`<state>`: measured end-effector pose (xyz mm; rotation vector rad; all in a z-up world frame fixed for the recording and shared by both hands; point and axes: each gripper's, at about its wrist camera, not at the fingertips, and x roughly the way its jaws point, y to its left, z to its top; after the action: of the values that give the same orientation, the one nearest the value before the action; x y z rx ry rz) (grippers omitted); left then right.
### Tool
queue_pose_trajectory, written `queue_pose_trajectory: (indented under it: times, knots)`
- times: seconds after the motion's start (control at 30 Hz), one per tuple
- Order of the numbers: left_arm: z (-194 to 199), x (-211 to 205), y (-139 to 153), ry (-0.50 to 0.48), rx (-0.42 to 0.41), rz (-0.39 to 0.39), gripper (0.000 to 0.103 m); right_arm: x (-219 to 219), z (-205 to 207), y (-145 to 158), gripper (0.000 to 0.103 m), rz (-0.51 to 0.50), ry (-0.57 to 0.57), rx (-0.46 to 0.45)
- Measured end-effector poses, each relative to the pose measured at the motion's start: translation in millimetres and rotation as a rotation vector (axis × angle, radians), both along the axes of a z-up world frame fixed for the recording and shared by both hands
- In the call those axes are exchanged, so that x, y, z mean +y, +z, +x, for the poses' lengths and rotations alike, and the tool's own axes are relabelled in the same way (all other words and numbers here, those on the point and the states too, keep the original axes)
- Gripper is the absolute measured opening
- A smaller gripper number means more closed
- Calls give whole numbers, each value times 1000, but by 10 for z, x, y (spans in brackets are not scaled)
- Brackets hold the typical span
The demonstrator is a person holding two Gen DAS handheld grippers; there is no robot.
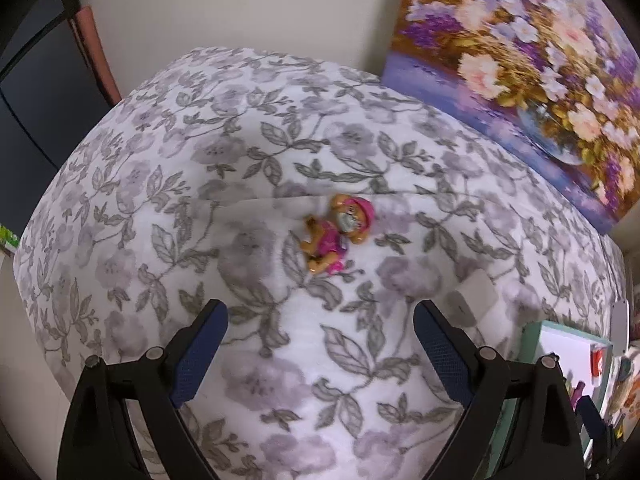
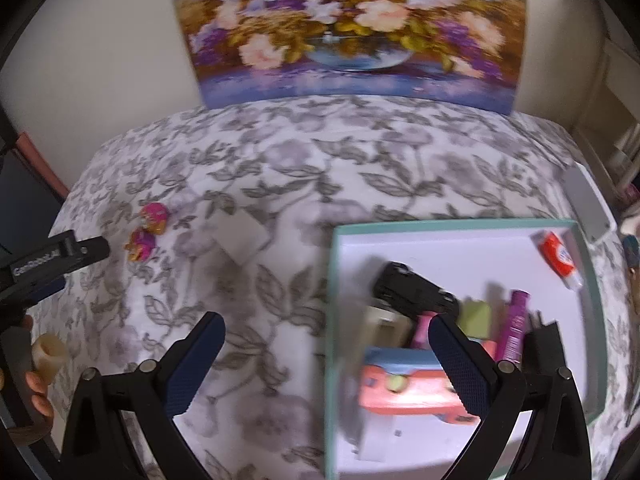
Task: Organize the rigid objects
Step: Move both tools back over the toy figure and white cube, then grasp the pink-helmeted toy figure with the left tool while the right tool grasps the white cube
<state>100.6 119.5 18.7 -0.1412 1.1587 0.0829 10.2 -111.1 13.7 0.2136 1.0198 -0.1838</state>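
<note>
While both your grippers, left [image 1: 320, 344] and right [image 2: 326, 354], hold released jaws, reach the toy [image 1: 336, 234] ahead, then box [image 2: 452, 226] it.

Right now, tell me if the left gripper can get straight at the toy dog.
Probably yes. The left gripper is open and pointed at the toy dog, which lies alone on the flowered cloth ahead of the fingers, with only bare cloth between them.

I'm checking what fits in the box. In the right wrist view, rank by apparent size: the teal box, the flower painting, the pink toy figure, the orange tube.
1. flower painting and teal box: similar, box nearer, so unsure.
2. pink toy figure and orange tube: alike, both small.
</note>
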Motion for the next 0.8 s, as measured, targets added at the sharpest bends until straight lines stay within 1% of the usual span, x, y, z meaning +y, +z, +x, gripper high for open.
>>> queue_pose_trajectory:
  times: [0.2, 0.4, 0.5, 0.63, 0.8]
  knots:
    - [128, 100, -87, 20, 12, -53, 94, 233, 263, -65, 103, -13, 67, 0]
    - [260, 150, -316, 61, 66, -60, 94, 374, 510, -229, 103, -4, 95, 17]
    - [340, 205, -429, 79, 86, -79, 94, 417, 621, -317, 103, -14, 100, 29]
    - [428, 267, -490, 103, 81, -96, 94, 453, 762, -428, 103, -13, 108, 39]
    - [554, 232, -526, 79, 62, -86, 94, 479, 917, -521, 103, -8, 115, 37]
